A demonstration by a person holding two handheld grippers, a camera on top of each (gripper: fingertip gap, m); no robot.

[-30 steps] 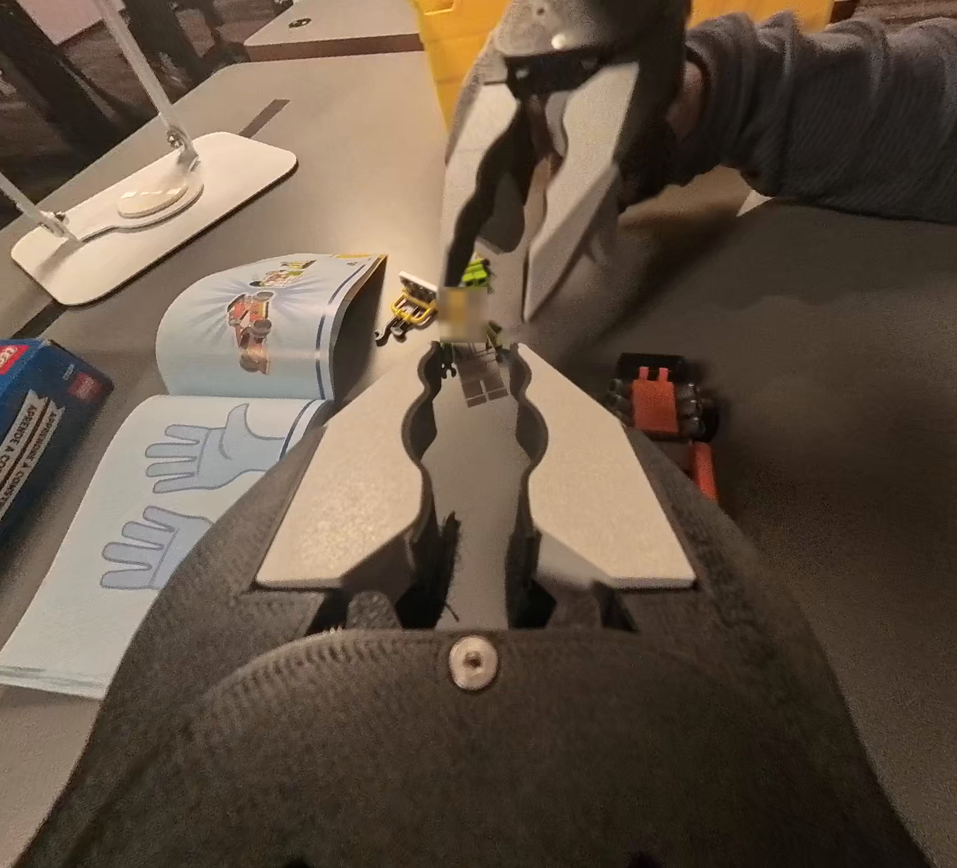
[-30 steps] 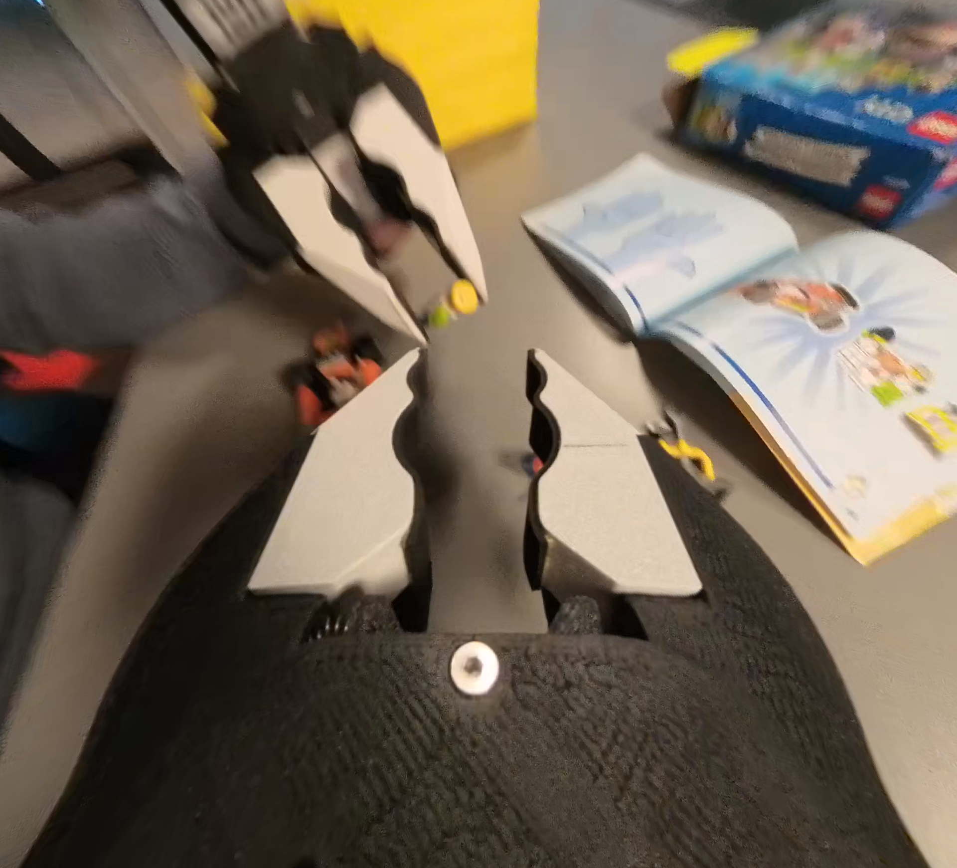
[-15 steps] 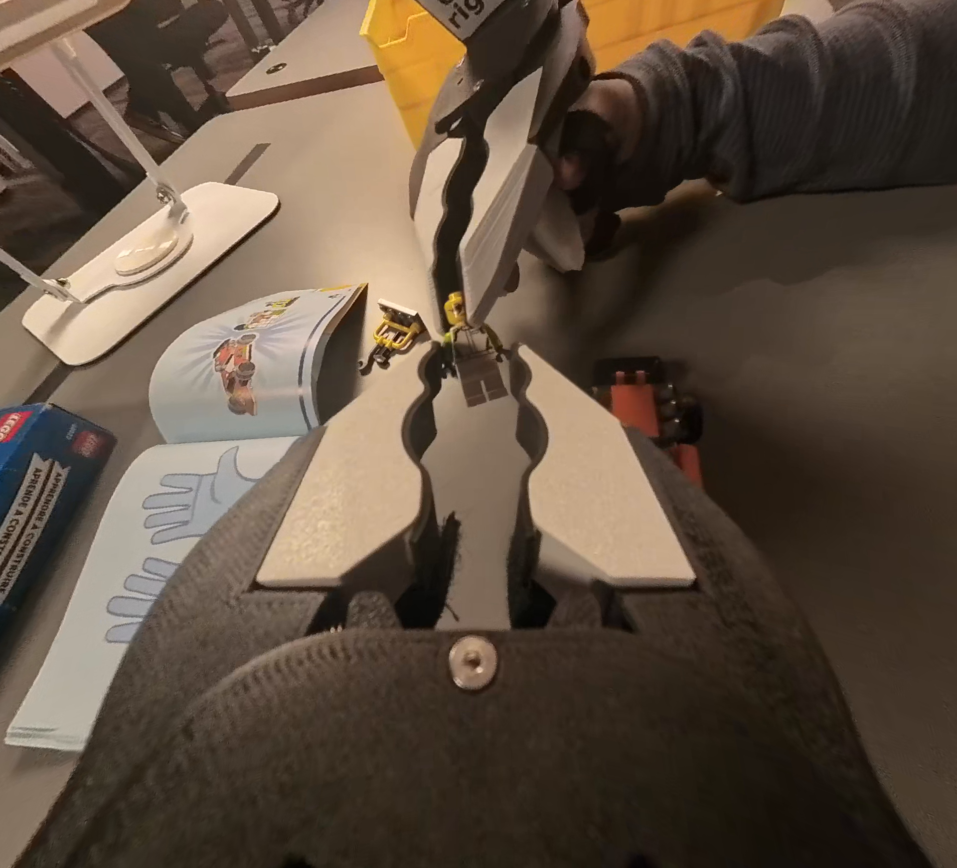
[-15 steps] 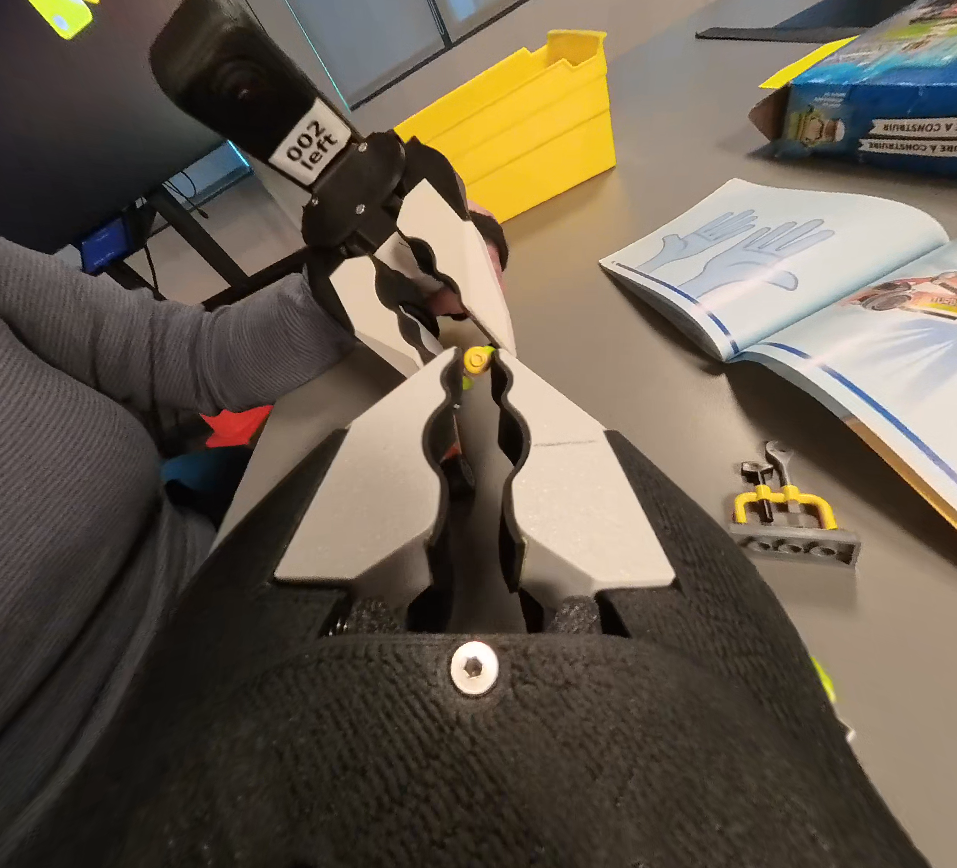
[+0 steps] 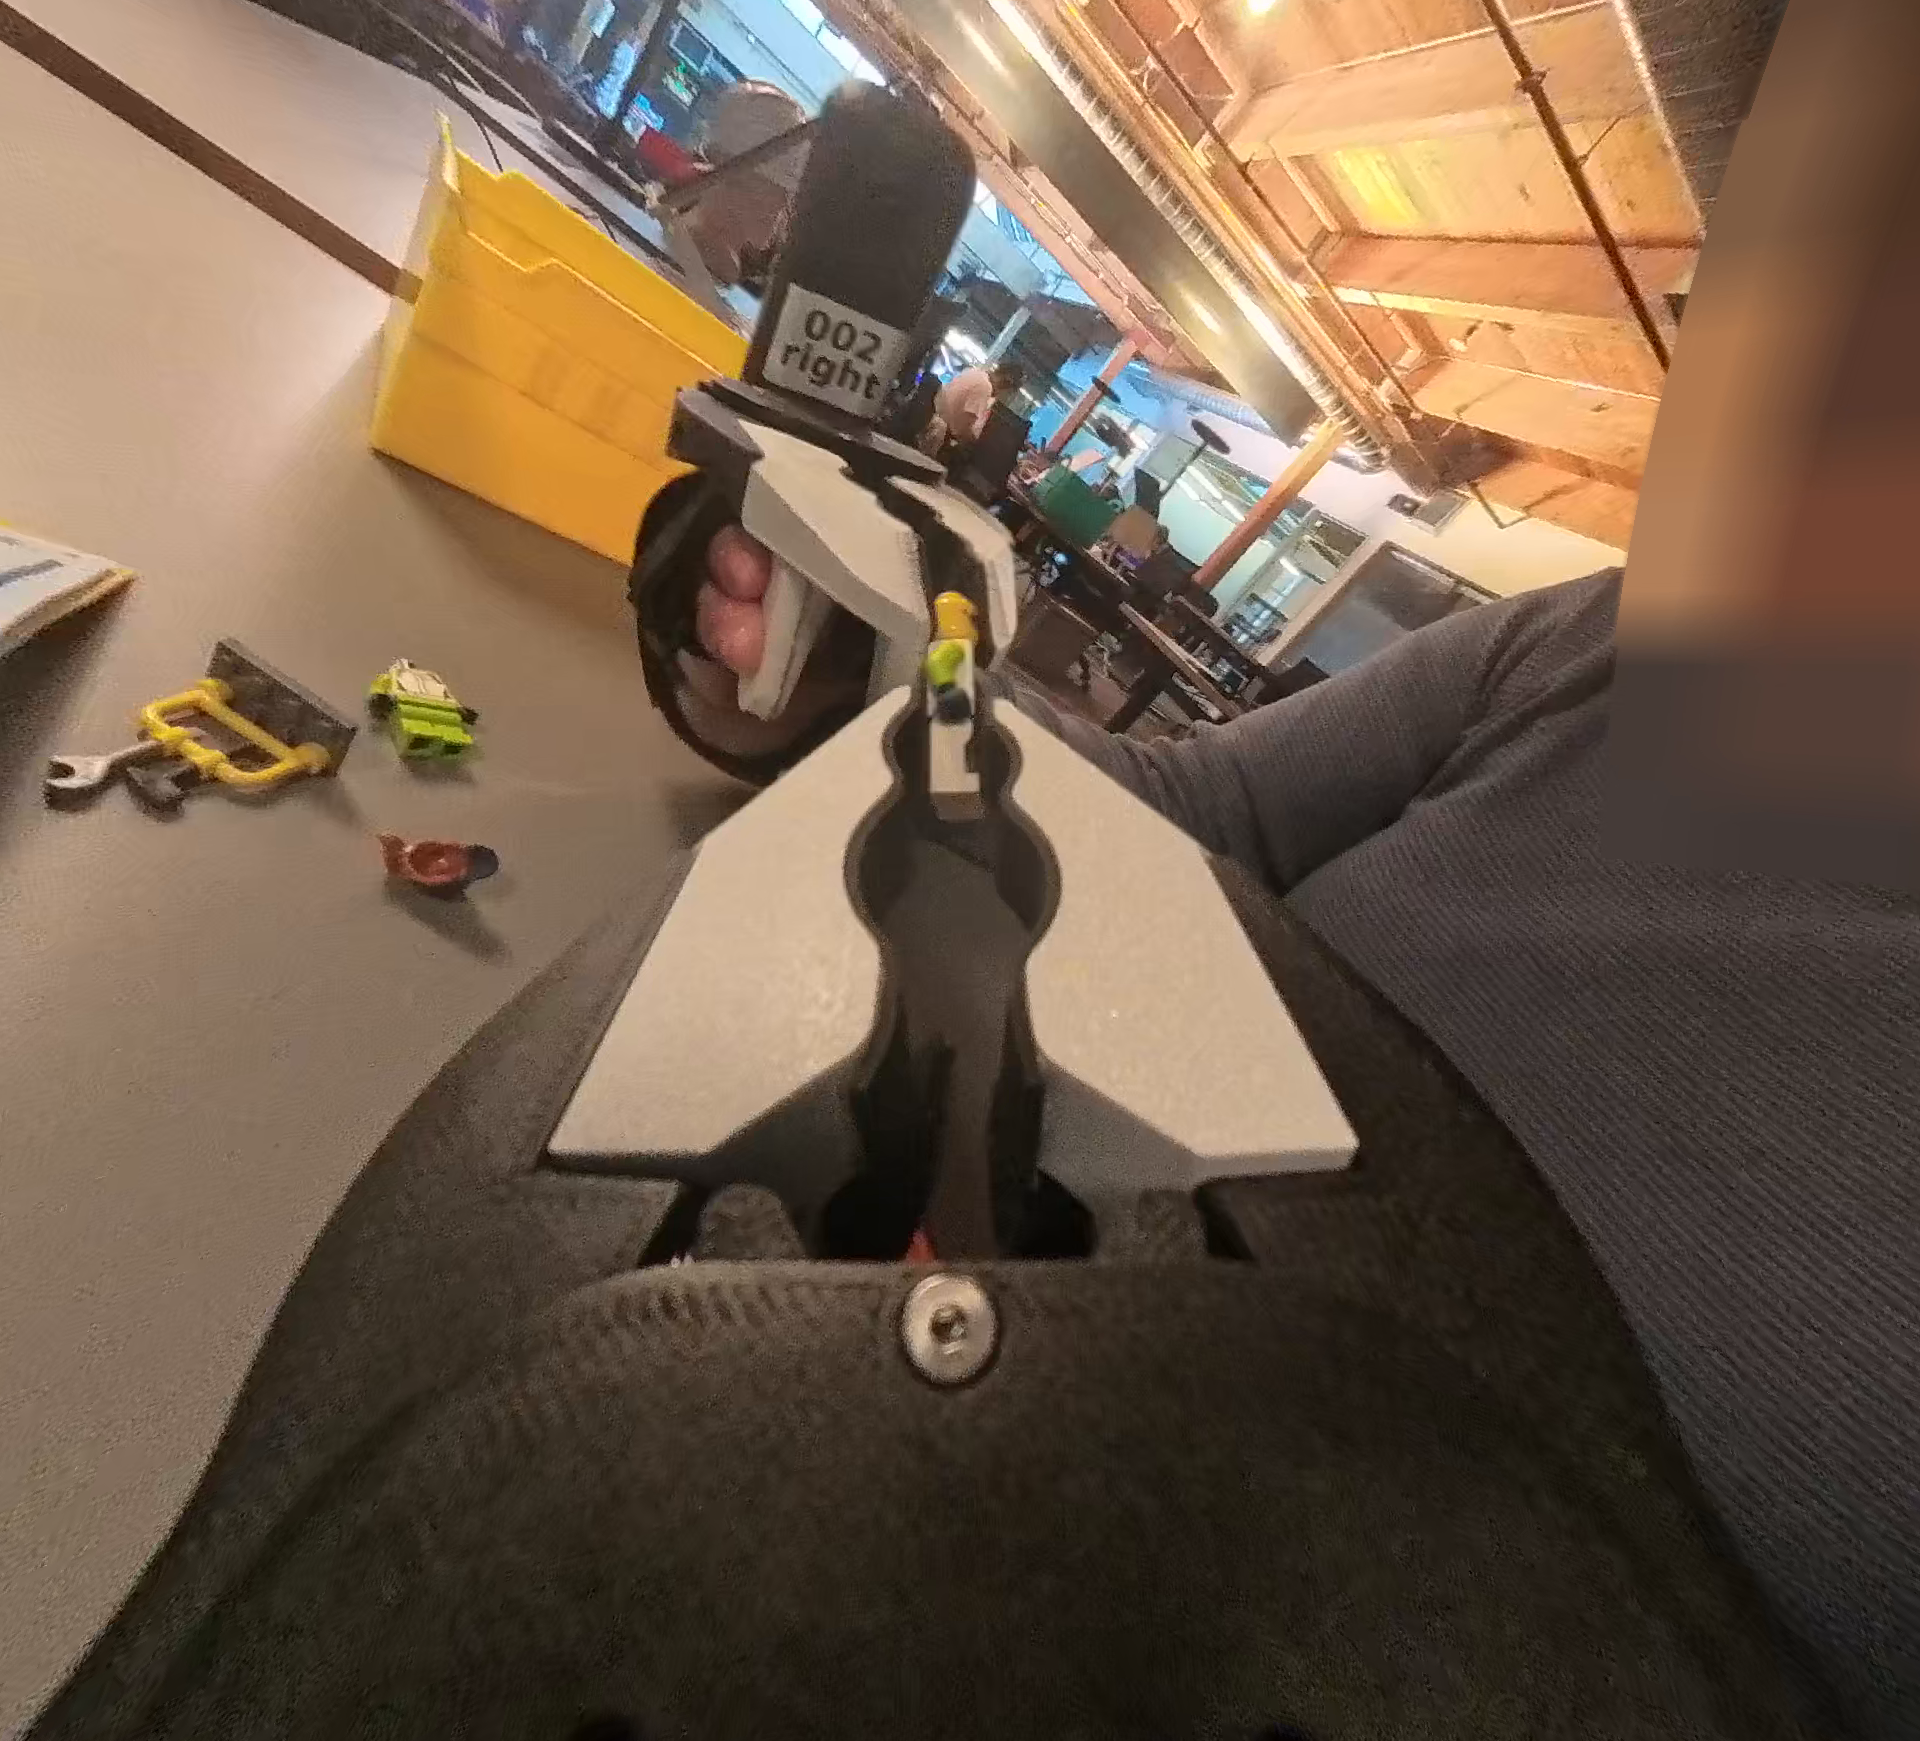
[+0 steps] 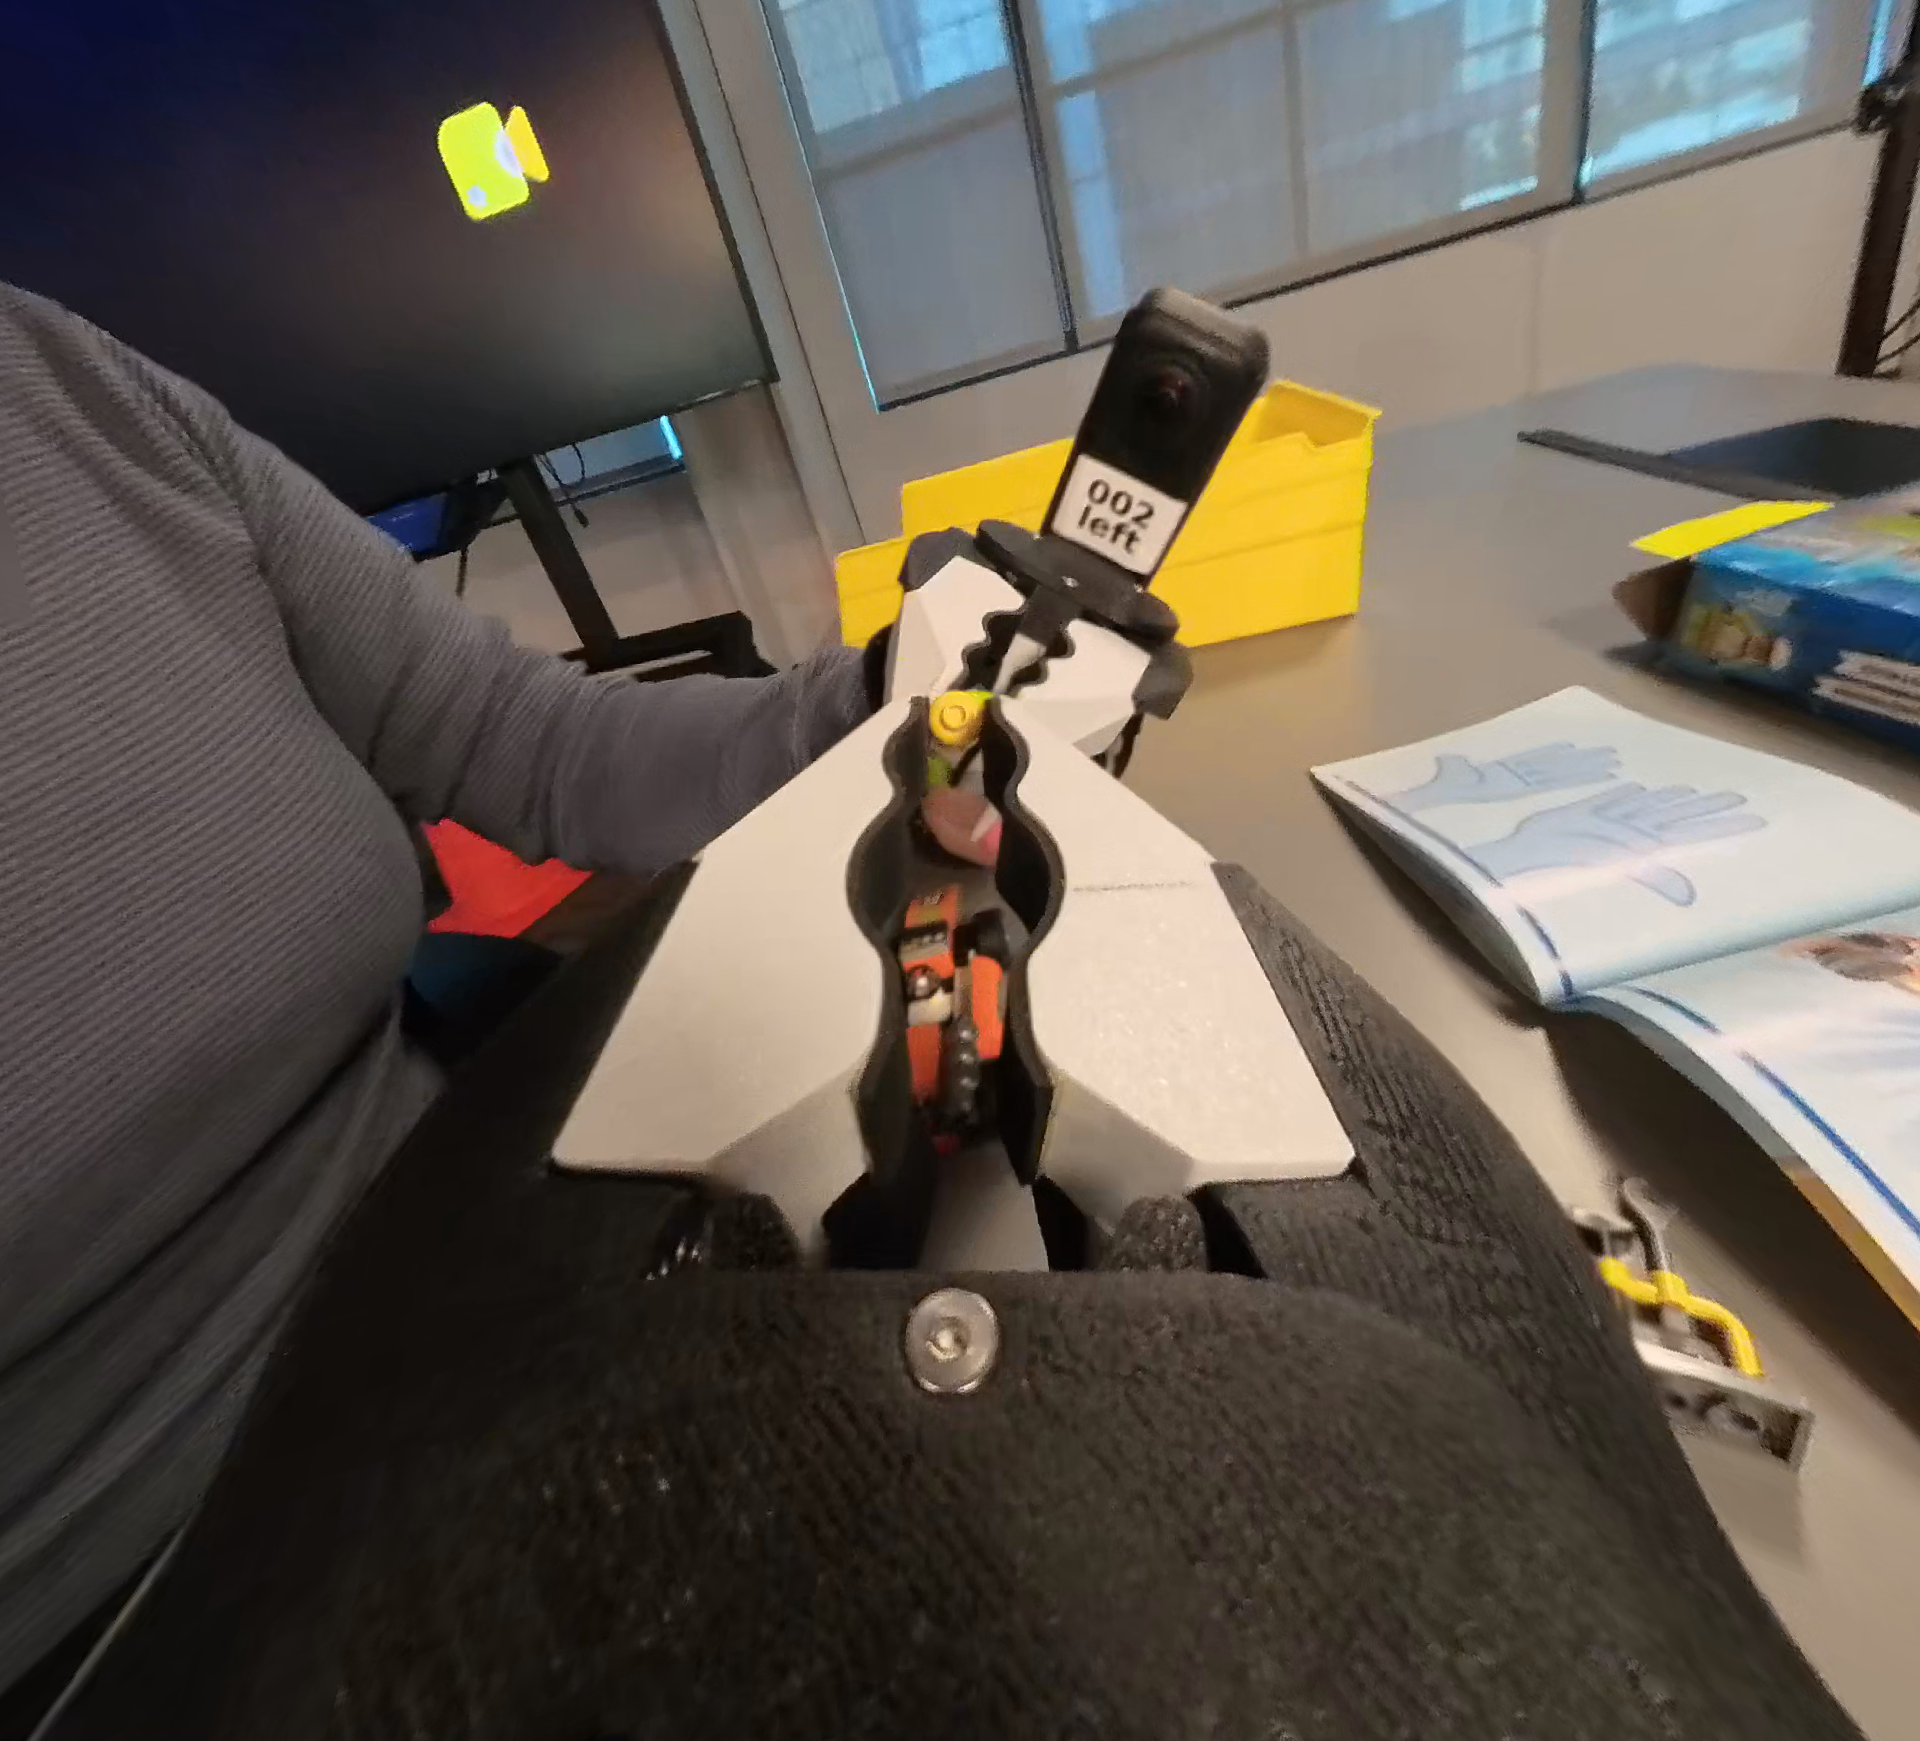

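Note:
A small toy minifigure (image 5: 951, 704) with grey legs, a lime arm and a yellow head is held up in the air between both grippers. My left gripper (image 5: 948, 727) is shut on its grey legs and body. My right gripper (image 6: 954, 723) faces it from the other side and is shut on the yellow head (image 6: 958, 717). The right gripper also shows in the left wrist view (image 5: 961, 621), held by a gloved hand. The left gripper also shows in the right wrist view (image 6: 1013, 668), tip to tip with the right one.
On the grey table (image 5: 208, 361) lie a lime minifigure part (image 5: 421, 723), a grey plate with a yellow bar (image 5: 249, 725), a wrench (image 5: 88, 764) and a brown hair piece (image 5: 436, 860). A yellow bin (image 5: 520, 382), an open booklet (image 6: 1662, 881), a blue box (image 6: 1808, 621) and an orange toy car (image 6: 951, 995) are nearby. Both grippers' tips are close together, under 4 cm apart. Both grippers' tips are roughly 12 cm from the brown hair piece (image 5: 436, 860).
Both grippers have lifted off the table and tilted up with the minifigure between them. The left jaws have closed narrower on the figure, which now shows side-on. The right stays shut on the head.

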